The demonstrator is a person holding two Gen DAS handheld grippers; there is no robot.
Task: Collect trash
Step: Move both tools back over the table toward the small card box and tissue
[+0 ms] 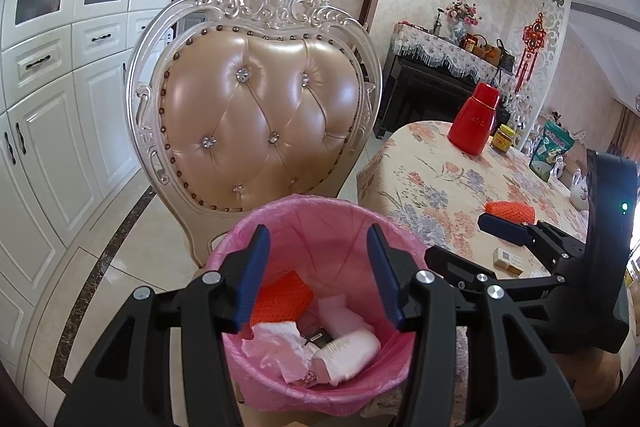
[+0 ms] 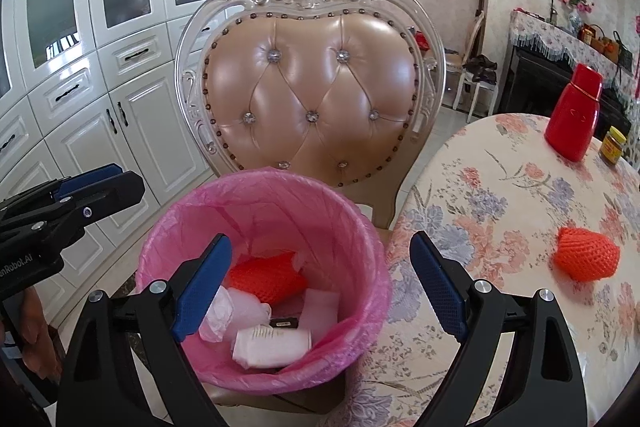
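Observation:
A bin with a pink liner (image 1: 320,211) (image 2: 256,195) stands beside the table. It holds an orange foam net (image 1: 282,297) (image 2: 266,277), crumpled tissue (image 1: 280,347), white wrappers (image 2: 272,347) and a small dark item. My left gripper (image 1: 318,275) is open and empty above the bin. My right gripper (image 2: 320,287) is open and empty over the bin's right rim; it also shows in the left wrist view (image 1: 508,231). A second orange foam net (image 2: 586,255) (image 1: 512,213) lies on the table. A small cigarette-like box (image 1: 508,261) lies near the table edge.
An ornate cream chair (image 1: 260,107) (image 2: 312,99) stands right behind the bin. The floral-clothed table (image 2: 500,195) carries a red flask (image 2: 574,119) (image 1: 474,119), a yellow-lidded jar (image 2: 612,145) and a green packet (image 1: 550,151). White cabinets (image 2: 100,87) line the left wall.

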